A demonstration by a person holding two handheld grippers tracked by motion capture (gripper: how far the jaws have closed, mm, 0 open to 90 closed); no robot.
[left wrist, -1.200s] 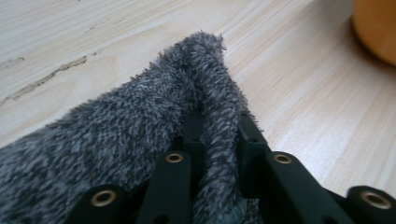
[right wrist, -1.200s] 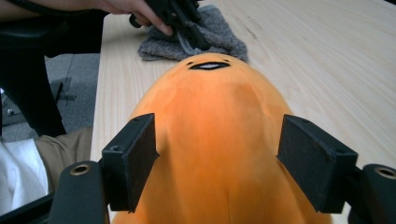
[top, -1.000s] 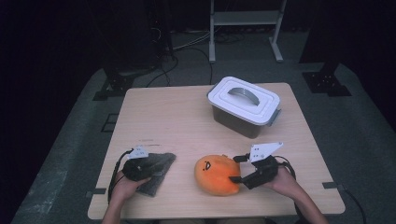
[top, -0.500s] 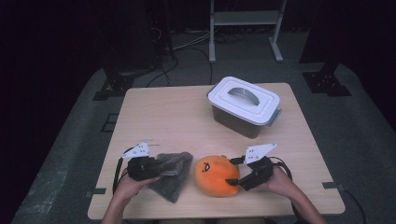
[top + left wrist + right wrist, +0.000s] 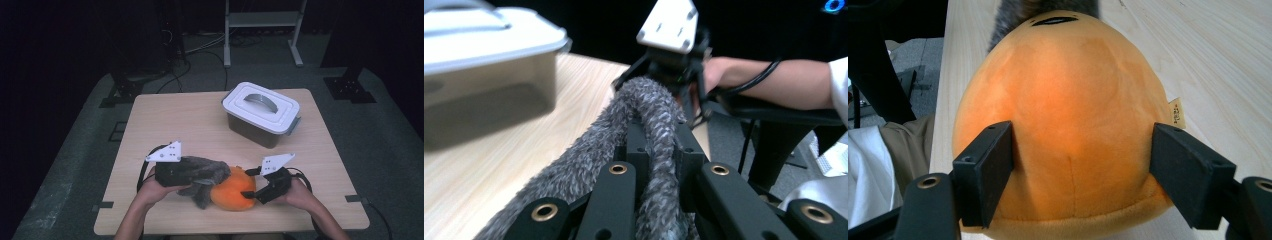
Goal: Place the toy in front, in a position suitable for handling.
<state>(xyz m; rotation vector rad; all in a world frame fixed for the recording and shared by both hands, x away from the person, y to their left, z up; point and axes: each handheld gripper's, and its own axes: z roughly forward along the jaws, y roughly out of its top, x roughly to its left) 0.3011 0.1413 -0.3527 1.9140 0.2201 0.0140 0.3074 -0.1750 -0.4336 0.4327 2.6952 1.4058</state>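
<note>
Jaws on your left gripper are clamped tight on the grey furry cloth, lifted off the bench with its right end draped over the orange plush toy. Your right gripper has its jaws spread wide, pressed on both sides of the toy at the near edge, centre. Lidded white container sits far right, well apart.
</note>
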